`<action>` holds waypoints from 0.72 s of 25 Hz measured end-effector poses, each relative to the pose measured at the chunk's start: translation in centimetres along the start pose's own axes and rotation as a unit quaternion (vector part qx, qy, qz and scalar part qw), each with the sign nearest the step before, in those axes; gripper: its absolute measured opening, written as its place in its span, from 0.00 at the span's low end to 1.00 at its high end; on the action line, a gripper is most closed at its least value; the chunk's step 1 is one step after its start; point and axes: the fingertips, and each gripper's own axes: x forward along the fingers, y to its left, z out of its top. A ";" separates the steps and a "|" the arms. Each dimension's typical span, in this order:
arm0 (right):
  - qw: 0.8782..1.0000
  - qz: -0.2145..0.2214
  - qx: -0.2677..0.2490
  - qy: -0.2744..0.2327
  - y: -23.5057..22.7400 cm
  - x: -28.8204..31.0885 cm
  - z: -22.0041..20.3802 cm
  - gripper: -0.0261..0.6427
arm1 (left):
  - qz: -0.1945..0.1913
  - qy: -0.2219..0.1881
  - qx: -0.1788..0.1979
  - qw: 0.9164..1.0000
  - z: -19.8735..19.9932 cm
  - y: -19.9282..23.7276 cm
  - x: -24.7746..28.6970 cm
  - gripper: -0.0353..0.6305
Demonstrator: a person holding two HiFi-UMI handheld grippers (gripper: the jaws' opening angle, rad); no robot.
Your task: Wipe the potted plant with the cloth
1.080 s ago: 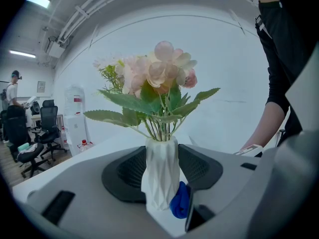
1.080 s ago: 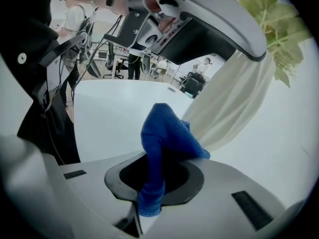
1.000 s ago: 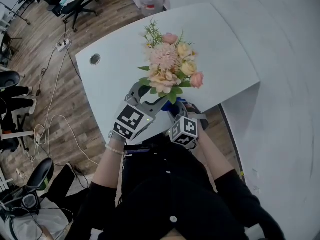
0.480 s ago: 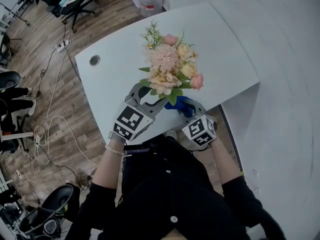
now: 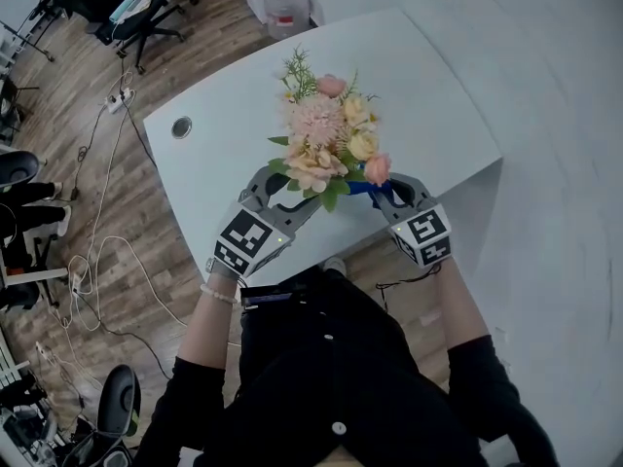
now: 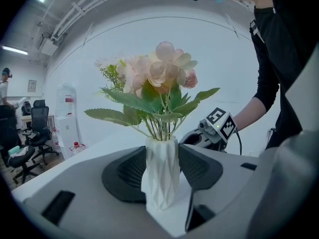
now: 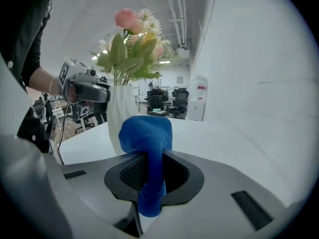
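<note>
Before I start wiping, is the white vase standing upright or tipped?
Upright: the white vase stands straight in the left tool's grip, its stems rising vertically.

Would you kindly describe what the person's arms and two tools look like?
The left tool and right tool are grey plastic, with dark textured pads inside the jaws. Each carries a white cube printed with black square markers. A thin black cable trails from the right tool. The person wears black sleeves pushed up the forearms and a pale beaded bracelet on the left wrist.
</note>
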 end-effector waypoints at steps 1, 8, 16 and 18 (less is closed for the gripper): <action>1.000 -0.002 0.006 -0.009 -0.6 -0.1 0.4 0.16 | -0.004 -0.001 0.001 1.000 0.0 0.0 0.0 0.38; 0.997 0.023 0.008 -0.078 -2.5 -0.8 4.7 0.16 | -0.034 -0.006 0.009 0.999 -0.1 -0.1 -0.1 0.38; 0.990 0.085 -0.012 -0.109 -0.3 0.5 7.9 0.16 | -0.073 -0.006 0.017 0.997 0.1 0.0 -0.4 0.38; 0.989 0.097 -0.012 -0.111 0.2 1.1 8.2 0.16 | -0.076 -0.004 0.016 0.997 0.1 0.2 -0.5 0.38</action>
